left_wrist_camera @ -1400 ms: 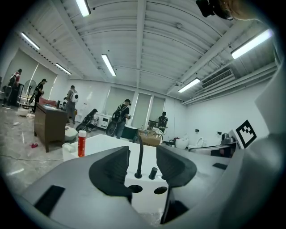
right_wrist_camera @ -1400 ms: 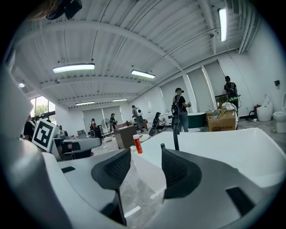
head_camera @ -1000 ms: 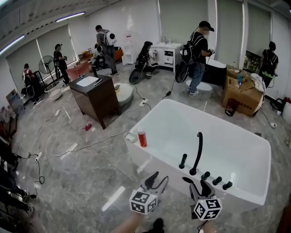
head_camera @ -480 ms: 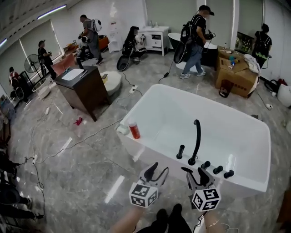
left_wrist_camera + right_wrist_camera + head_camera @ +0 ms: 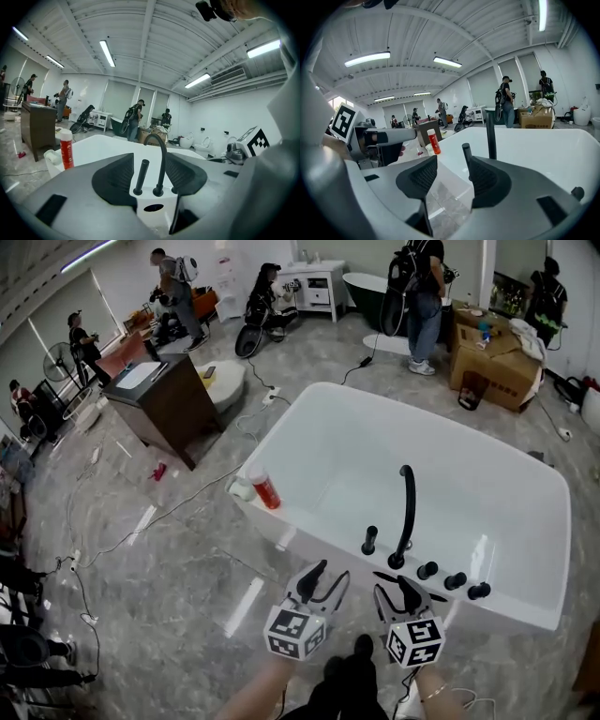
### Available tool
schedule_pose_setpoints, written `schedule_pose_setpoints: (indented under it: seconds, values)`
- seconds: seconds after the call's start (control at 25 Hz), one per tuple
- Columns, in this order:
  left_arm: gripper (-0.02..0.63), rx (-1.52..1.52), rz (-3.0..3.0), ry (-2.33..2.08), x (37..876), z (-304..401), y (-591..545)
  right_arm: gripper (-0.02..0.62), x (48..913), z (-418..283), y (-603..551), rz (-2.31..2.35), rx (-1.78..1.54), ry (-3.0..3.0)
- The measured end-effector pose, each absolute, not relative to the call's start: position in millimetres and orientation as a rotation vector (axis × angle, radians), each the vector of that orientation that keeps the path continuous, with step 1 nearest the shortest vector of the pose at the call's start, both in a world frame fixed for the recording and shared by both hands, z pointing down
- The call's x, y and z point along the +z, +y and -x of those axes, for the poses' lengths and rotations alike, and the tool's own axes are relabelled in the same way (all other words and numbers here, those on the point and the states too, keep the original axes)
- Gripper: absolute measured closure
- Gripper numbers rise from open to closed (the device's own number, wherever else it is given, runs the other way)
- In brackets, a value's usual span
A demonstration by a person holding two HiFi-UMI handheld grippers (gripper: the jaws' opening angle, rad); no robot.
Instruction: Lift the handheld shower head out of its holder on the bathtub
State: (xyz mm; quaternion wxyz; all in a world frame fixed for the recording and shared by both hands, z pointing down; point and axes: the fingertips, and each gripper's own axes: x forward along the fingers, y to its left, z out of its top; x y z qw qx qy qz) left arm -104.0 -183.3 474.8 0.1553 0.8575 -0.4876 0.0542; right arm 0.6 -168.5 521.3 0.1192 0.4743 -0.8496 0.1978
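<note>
The white bathtub (image 5: 309,442) has black fittings along its near rim. The handheld shower head (image 5: 369,540) stands upright in its holder as a short black stick, left of the tall curved spout (image 5: 405,512). My left gripper (image 5: 324,578) hangs open just short of the rim, with nothing between its fingers. In the left gripper view the shower head (image 5: 140,176) and spout (image 5: 161,159) show between the open jaws of that gripper (image 5: 149,178), still apart from them. My right gripper (image 5: 397,583) is open and empty, near the spout's base. In the right gripper view the shower head (image 5: 466,156) shows beyond the open right gripper (image 5: 452,180).
Three black knobs (image 5: 455,580) sit right of the spout. A red bottle (image 5: 265,491) and a white object (image 5: 242,489) stand on the tub's left corner. A dark cabinet (image 5: 164,404), floor cables (image 5: 178,521), cardboard boxes (image 5: 492,357) and several people lie beyond.
Both grippers have sunk and come forward towards the tub's near rim. The tub and its fittings now look closer and are seen more from above. Both grippers stay open and empty.
</note>
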Motion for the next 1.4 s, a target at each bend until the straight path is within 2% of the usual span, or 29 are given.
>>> schedule_pose_setpoints:
  seconds: [0.56, 1.4]
  values:
    - [0.388, 0.211, -2.446, -1.349, 568, 65, -254, 0.390, 635, -7, -221, -1.356, 0.688, -2.416]
    - [0.357, 0.337, -2.512, -1.222, 658, 31, -335, 0.405, 723, 2, -250, -1.336, 0.724, -2.365]
